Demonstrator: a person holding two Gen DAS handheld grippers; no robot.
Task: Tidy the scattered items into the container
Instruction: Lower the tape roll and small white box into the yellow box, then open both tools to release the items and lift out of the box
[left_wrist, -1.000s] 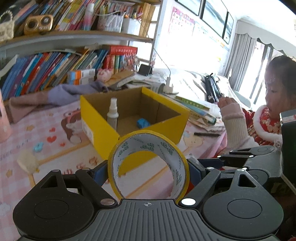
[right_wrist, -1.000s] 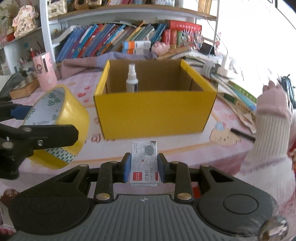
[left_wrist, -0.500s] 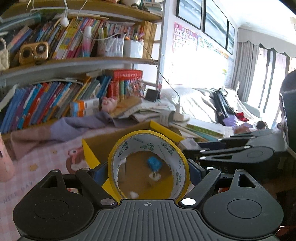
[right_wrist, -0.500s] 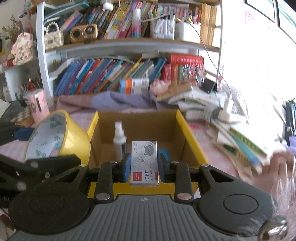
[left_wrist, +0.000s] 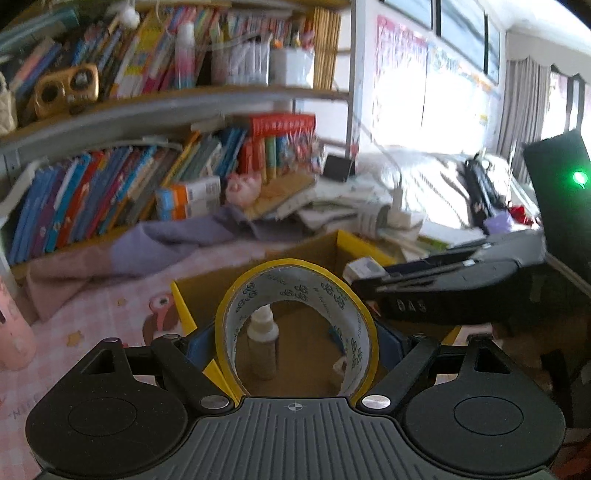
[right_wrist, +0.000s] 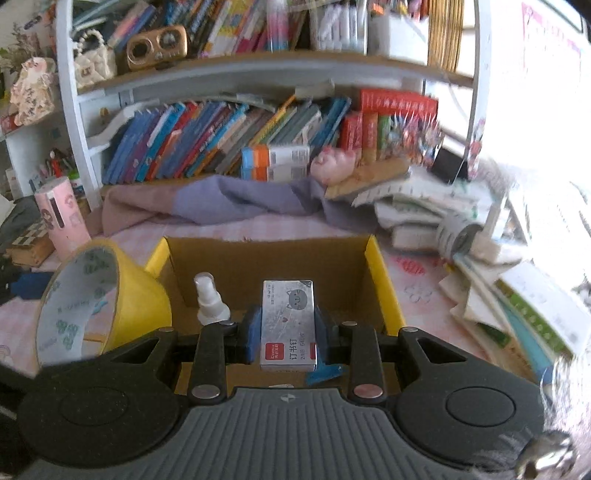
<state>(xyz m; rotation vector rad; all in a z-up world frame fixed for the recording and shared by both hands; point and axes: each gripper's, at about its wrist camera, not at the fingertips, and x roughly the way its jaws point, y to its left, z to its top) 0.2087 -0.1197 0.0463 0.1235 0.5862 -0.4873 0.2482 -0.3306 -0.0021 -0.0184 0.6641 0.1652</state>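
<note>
1. A yellow roll of adhesive tape (left_wrist: 297, 325) is clamped upright between the jaws of the left gripper (left_wrist: 295, 345), above the open yellow cardboard box (right_wrist: 380, 280).
2. A small silver staple box (right_wrist: 288, 325) is clamped between the jaws of the right gripper (right_wrist: 286, 334), over the same box.
3. A white spray bottle (right_wrist: 208, 299) is seen standing inside the box.

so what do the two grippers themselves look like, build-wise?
Both match: the left gripper and right gripper have a dark grey ribbed body with a small crosshair mark, two round black discs, black linkage arms with silver rivets, and blue finger pads. From the left camera, the right one shows a green light. No cables or sleeves visible.
</note>
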